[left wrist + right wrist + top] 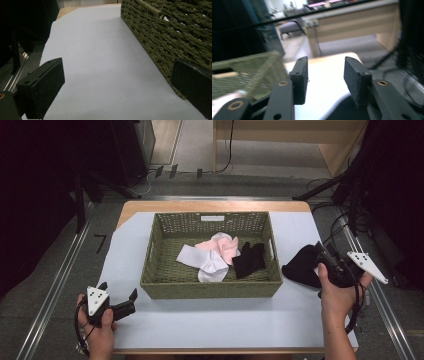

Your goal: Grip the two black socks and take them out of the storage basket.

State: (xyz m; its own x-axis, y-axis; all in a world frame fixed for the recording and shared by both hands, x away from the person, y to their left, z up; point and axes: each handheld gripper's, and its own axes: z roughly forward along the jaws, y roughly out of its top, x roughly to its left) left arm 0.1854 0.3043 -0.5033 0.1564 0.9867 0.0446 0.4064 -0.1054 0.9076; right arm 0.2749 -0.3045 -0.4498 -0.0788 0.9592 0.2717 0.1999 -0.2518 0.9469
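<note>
A green woven basket (210, 289) stands mid-table and holds a white cloth (200, 261), a pink cloth (224, 246) and a black cloth (248, 260). Another black cloth (301, 266) lies on the white table cover just right of the basket. My right gripper (322, 251) hovers over that cloth's right edge, open, with nothing between its jaws; the right gripper view has the gripper (325, 72) above the dark cloth (342, 110). My left gripper (120, 291) rests at the front left, open and empty, beside the basket's front left corner (160, 32).
The white cover (215, 315) spans the table, with a bare strip in front of the basket and along its left side (100, 50). Dark stands and cables (345, 195) crowd the floor on both sides. A wooden desk (352, 25) stands beyond the table.
</note>
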